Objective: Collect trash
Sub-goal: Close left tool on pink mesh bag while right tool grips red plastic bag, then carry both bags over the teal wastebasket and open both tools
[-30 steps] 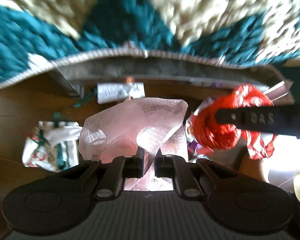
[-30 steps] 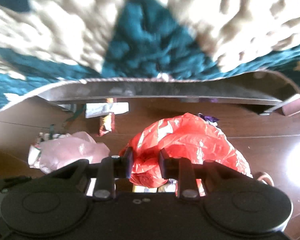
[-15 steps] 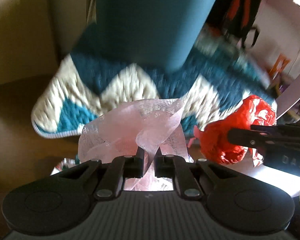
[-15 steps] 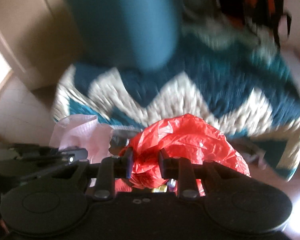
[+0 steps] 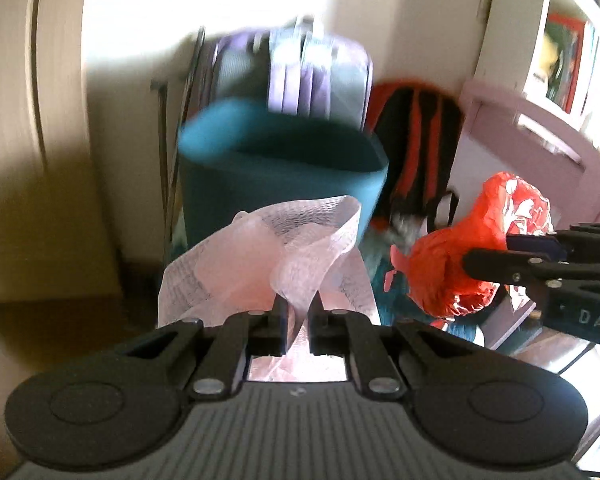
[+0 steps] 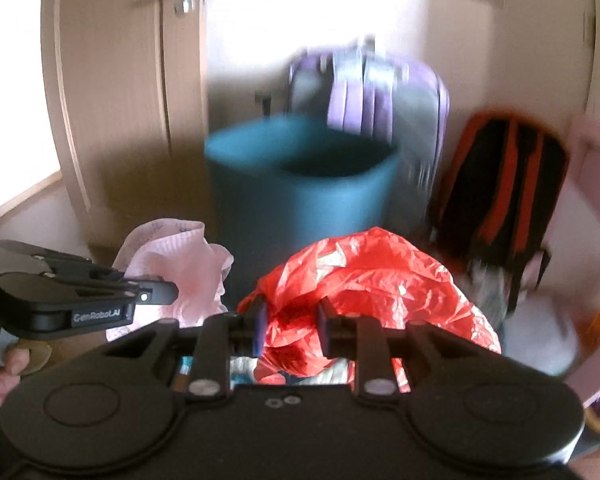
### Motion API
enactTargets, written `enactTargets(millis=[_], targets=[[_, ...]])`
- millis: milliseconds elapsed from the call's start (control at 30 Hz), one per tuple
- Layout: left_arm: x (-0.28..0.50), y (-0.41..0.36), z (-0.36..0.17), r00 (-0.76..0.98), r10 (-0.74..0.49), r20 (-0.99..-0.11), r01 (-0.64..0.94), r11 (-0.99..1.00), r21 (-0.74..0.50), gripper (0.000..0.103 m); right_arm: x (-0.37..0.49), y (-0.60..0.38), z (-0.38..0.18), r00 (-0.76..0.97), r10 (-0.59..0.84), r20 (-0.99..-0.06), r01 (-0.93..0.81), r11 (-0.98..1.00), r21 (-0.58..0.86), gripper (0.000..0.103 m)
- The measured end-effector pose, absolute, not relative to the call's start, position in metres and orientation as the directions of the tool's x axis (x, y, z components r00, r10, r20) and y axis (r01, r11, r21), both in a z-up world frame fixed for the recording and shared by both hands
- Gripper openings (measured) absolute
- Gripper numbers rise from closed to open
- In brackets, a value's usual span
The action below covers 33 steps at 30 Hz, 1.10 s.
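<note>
The left claw (image 5: 298,326) is clamped on a pink bag (image 5: 268,264), which bunches up ahead of its tips. The right claw (image 6: 290,330) is clamped on a red bag (image 6: 364,280) in the same way. Both claws ride side by side, the left one just beside the right.

The teal bin (image 6: 300,184) stands straight ahead of both claws and beyond the bags, its open mouth facing up, its long axis upright. Neither bag is over the rim yet. The bin lies about dead ahead of the right claw and slightly right of the left one, so the right looks a little better lined up. Both loads likely need carrying forward and over the mouth before release.
</note>
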<state>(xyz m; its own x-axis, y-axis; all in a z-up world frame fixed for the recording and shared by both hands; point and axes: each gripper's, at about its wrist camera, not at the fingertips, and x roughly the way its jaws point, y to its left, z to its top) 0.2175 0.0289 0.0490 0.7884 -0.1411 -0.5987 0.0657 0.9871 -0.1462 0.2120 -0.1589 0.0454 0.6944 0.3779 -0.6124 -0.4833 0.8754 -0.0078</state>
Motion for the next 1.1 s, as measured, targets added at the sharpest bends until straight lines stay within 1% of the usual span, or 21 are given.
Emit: enactTargets(millis=[133, 267, 433, 533, 633, 733, 933, 1100], targets=[[0.238, 0.036, 0.102, 0.837, -0.146, -0.528, 0.080, 0.986, -0.146, 0.009, 0.228, -0.151, 0.090, 0.747, 0.388, -0.540, -0.489, 0.871, -0.050, 0.024], [0.263, 0.036, 0.141, 0.870, -0.128, -0.475, 0.089, 0.991, -0.104, 0.009, 0.247, -0.139, 0.113, 0.775, 0.393, -0.495, -0.496, 0.864, -0.089, 0.024], [0.301, 0.034, 0.162, 0.878, -0.102, -0.468, 0.083, 0.995, -0.062, 0.009, 0.279, -0.125, 0.129, 0.804, 0.369, -0.467, -0.484, 0.862, -0.153, 0.024], [0.328, 0.032, 0.159, 0.866, -0.099, -0.490, 0.084, 0.995, -0.053, 0.009, 0.302, -0.115, 0.130, 0.808, 0.357, -0.468, -0.483, 0.857, -0.181, 0.023], [0.351, 0.030, 0.146, 0.855, -0.070, -0.513, 0.079, 0.997, -0.006, 0.009, 0.319, -0.107, 0.127, 0.801, 0.350, -0.485, -0.491, 0.849, -0.198, 0.023], [0.371, 0.033, 0.128, 0.835, -0.041, -0.549, 0.059, 0.998, 0.016, 0.009, 0.341, -0.101, 0.112, 0.771, 0.349, -0.534, -0.508, 0.841, -0.185, 0.023], [0.407, 0.036, 0.092, 0.774, -0.037, -0.632, 0.064, 0.998, 0.020, 0.009, 0.374, -0.091, 0.079, 0.715, 0.340, -0.611, -0.528, 0.835, -0.153, 0.024], [0.430, 0.034, 0.068, 0.718, -0.044, -0.694, 0.077, 0.997, 0.017, 0.009, 0.392, -0.079, 0.057, 0.668, 0.333, -0.666, -0.568, 0.806, -0.166, 0.024]])
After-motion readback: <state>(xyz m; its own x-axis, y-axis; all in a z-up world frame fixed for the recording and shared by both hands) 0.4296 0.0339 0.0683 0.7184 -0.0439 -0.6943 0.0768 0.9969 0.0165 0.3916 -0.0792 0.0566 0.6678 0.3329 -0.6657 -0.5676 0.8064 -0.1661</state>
